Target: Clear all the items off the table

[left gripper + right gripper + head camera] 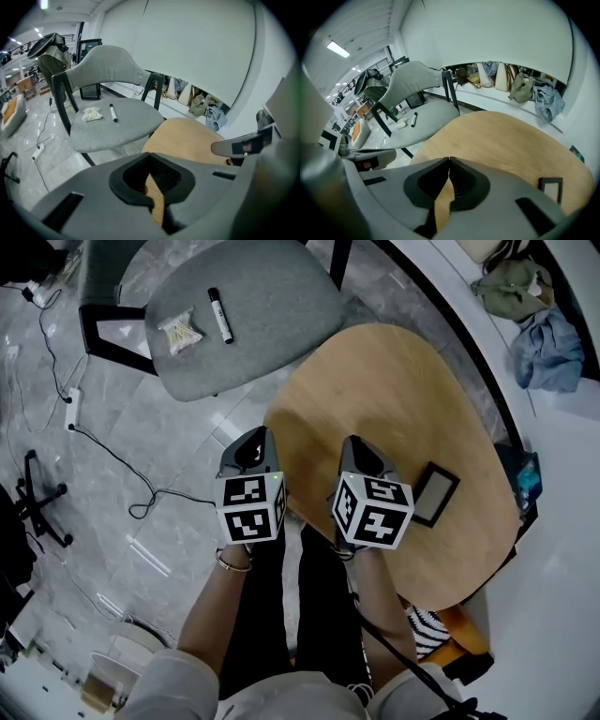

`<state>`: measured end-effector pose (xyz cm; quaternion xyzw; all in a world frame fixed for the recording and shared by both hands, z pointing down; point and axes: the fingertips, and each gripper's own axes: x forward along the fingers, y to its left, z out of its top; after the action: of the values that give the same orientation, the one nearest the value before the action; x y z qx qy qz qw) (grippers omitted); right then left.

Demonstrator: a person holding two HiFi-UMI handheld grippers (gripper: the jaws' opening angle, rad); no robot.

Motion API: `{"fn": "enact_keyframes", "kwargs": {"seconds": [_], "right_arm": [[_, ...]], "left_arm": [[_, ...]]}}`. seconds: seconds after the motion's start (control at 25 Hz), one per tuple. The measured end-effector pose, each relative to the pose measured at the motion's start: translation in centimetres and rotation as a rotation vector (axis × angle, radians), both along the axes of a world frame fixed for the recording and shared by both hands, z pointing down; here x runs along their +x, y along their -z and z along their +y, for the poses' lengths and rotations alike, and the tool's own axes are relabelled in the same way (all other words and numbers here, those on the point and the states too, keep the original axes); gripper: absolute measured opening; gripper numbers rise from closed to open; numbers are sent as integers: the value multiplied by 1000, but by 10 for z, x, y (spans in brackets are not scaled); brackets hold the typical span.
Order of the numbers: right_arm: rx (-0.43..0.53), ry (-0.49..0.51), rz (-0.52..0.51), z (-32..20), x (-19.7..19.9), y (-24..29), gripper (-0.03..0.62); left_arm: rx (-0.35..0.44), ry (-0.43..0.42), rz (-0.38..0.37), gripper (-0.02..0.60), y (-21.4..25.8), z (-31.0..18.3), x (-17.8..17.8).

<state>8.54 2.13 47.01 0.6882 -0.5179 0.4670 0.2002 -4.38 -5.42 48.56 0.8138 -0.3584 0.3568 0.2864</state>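
Head view shows left gripper (260, 432) and right gripper (350, 440) empty, jaws pressed together, at the table's (394, 381) near edge; the small frame (434, 493) on it probably comes next, needing spread jaws.

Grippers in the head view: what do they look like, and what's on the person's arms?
The left gripper and right gripper are dark grey tapered shells, each carrying a white cube with black square markers. A black cable trails from the right one. The person wears pale sleeves and a thin bracelet on the left wrist.
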Motion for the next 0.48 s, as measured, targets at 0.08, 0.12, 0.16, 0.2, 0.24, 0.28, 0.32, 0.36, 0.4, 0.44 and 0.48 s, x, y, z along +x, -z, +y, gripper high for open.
{"fn": "enact_keyframes", "kwargs": {"seconds": [0.08, 0.12, 0.16, 0.2, 0.24, 0.28, 0.32, 0.36, 0.4, 0.44, 0.48], "right_arm": [[4, -17, -7, 6, 0, 1, 26], [7, -24, -10, 9, 0, 2, 26], [9, -30, -11, 12, 0, 2, 26], [12, -38, -13, 15, 1, 3, 26], [13, -50, -15, 20, 3, 3, 26], [14, -67, -17, 26, 6, 3, 26], [14, -88, -19, 34, 11, 3, 26], [13, -112, -21, 43, 17, 2, 26], [10, -138, -22, 54, 24, 2, 26], [4, -163, -23, 66, 32, 1, 26], [-2, -190, -23, 79, 41, -1, 26]], "left_arm": [[4, -24, -4, 3, 1, 4, 5], [5, -38, -6, 3, 2, 7, 8], [6, -52, -7, 3, 2, 11, 12], [6, -67, -9, 3, 2, 15, 16], [6, -85, -10, 3, 3, 20, 20], [6, -106, -11, 3, 3, 26, 26], [5, -128, -12, 3, 3, 32, 33], [2, -150, -13, 3, 3, 39, 40], [-1, -173, -14, 3, 2, 47, 48], [-4, -196, -14, 3, 2, 56, 57], [-7, -220, -14, 3, 1, 66, 67]]}}
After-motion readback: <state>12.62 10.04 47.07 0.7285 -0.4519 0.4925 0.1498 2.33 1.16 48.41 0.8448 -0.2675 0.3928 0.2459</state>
